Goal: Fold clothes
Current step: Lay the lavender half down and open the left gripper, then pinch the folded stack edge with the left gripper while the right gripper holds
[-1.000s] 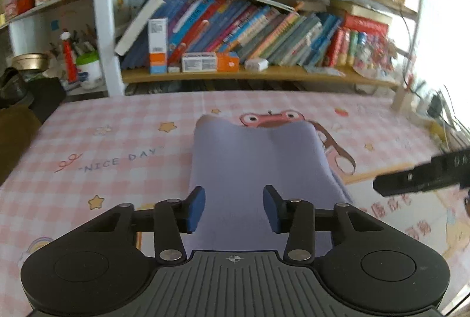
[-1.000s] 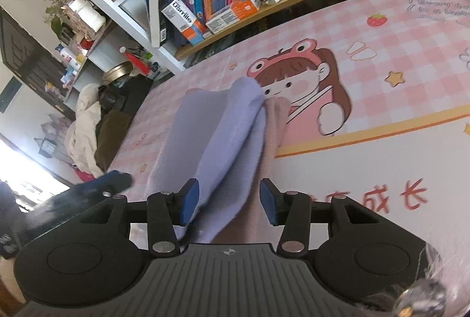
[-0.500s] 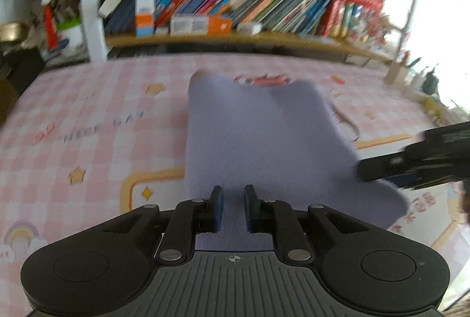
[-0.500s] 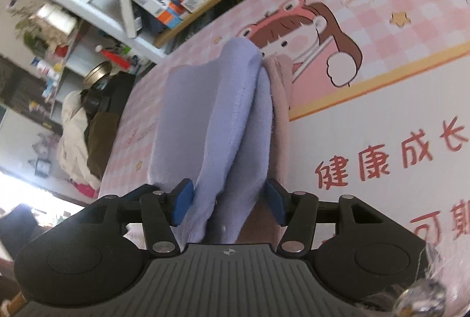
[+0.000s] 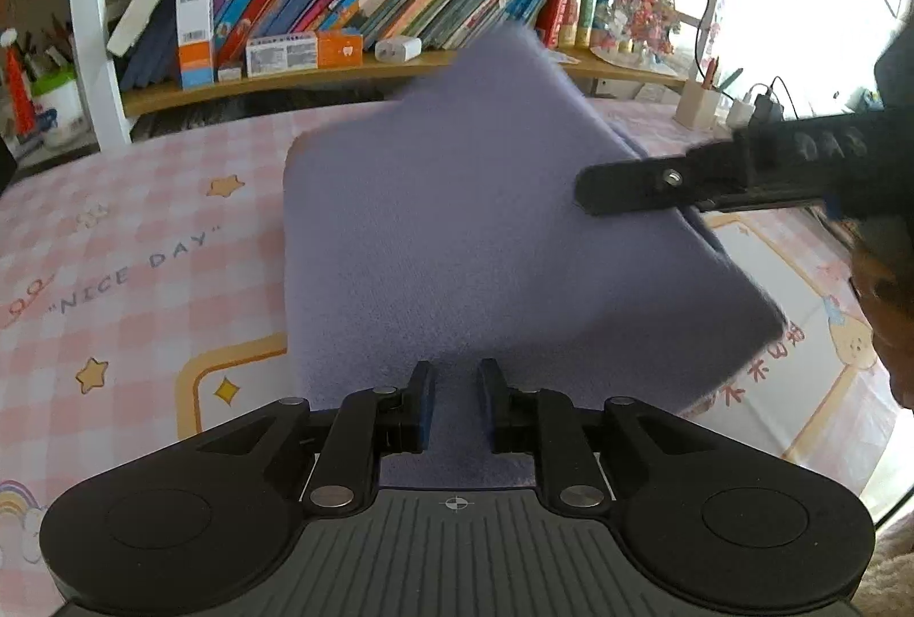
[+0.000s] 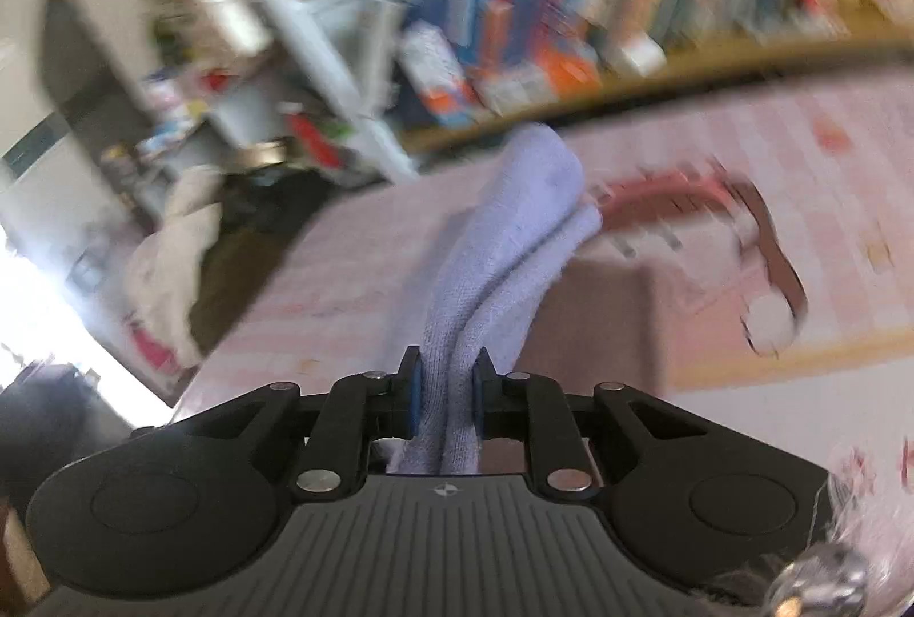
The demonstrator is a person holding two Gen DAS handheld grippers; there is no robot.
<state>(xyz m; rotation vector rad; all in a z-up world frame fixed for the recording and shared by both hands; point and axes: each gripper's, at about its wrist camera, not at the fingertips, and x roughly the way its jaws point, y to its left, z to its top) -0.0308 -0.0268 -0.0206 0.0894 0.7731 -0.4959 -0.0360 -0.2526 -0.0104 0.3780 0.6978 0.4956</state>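
The lavender garment (image 5: 457,217) lay flat and folded on the pink checked table (image 5: 114,240) a second ago; now its right side is lifted off the surface and tilted up, so that its far corner stands in front of the bookshelf (image 5: 354,5), while its left and near parts rest on the table.

The right hand-held gripper (image 6: 447,391) had its jaws wide on either side of the garment's doubled edge; they have just been closing, and its blue pads (image 6: 412,400) now press on two bunched layers of the cloth, which run away from the jaws in a raised ridge. The right wrist view is heavily smeared (shelf and table print are streaks). In the left wrist view that same gripper (image 5: 594,191) reaches in from the right, its tip against the raised edge of the cloth, higher and further into the frame than before.

The left hand-held gripper (image 5: 456,400) has also narrowed: wide apart a second ago, its jaws now stand close together with a small gap between them, at the near edge of the garment. The cloth fills the gap from this view, but whether the pads actually pinch it cannot be told. The garment looks larger and closer in this view than earlier.
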